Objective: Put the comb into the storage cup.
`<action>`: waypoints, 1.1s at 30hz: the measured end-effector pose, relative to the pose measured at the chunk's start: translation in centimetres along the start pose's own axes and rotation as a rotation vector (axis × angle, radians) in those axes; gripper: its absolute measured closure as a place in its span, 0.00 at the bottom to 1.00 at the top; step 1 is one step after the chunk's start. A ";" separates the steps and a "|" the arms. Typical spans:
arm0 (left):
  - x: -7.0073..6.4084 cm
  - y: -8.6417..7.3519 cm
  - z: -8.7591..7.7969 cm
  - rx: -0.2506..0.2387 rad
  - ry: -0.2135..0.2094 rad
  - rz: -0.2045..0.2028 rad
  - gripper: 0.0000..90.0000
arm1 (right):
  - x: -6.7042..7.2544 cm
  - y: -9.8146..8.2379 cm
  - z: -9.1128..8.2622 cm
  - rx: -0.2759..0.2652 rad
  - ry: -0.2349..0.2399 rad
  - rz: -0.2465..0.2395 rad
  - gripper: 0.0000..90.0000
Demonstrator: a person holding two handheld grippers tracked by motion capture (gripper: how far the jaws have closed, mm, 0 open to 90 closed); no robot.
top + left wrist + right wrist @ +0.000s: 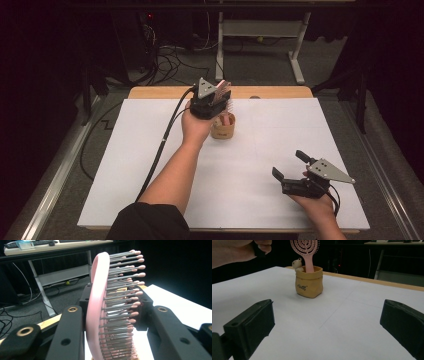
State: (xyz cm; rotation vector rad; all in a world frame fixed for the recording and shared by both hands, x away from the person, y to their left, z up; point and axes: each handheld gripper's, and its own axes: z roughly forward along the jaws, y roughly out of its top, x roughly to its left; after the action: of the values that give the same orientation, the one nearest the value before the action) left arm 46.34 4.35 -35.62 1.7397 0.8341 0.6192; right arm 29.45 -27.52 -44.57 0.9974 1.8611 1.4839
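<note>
While I watch from the high view, my left tool [221,95] sits near the far edge of the white-covered tabletop [150,165], directly above a small tan pot shaped like a soft sack [223,127]. Its two black jaws pinch a pink plastic hairbrush with grey, pink-tipped bristles [100,302]; in the left gripper view, one jaw presses the smooth back of the brush head and the other stands against the bristle side. The brush stands upright, handle down inside the pot, with the oval head rising above the rim, as the right gripper view shows [305,247]. A small cream-coloured figure [297,264] peeks over the pot's rim just beside the brush handle. The pot [309,281] rests on the tabletop, with dark lettering on its front.

My right tool [292,167] rests low at the near right corner of the tabletop, well apart from the pot. Its jaws are spread wide with nothing between them; the right gripper view shows bare white tabletop in the gap. A black cable [162,145] trails from the left tool back along the forearm toward the near edge.
</note>
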 end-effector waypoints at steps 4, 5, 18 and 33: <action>0.3 0.0 0.0 0.009 0.004 0.002 0.68 | 0.0 0.0 0.0 0.000 0.000 -0.001 0.00; 0.4 0.0 0.0 0.010 0.003 0.003 0.68 | 0.0 0.0 0.0 0.000 0.000 -0.001 0.00; 1.5 -0.6 -0.1 0.037 0.017 -0.012 0.62 | 0.0 0.0 0.0 0.001 0.001 -0.002 0.00; 2.5 -0.7 -0.5 0.036 0.023 -0.022 0.56 | 0.0 0.0 0.0 0.001 -0.002 -0.003 0.00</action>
State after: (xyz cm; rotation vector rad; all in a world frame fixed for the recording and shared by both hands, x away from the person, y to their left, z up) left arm 47.38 6.73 -36.11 1.7567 0.8843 0.6142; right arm 29.47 -27.49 -44.59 0.9953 1.8619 1.4799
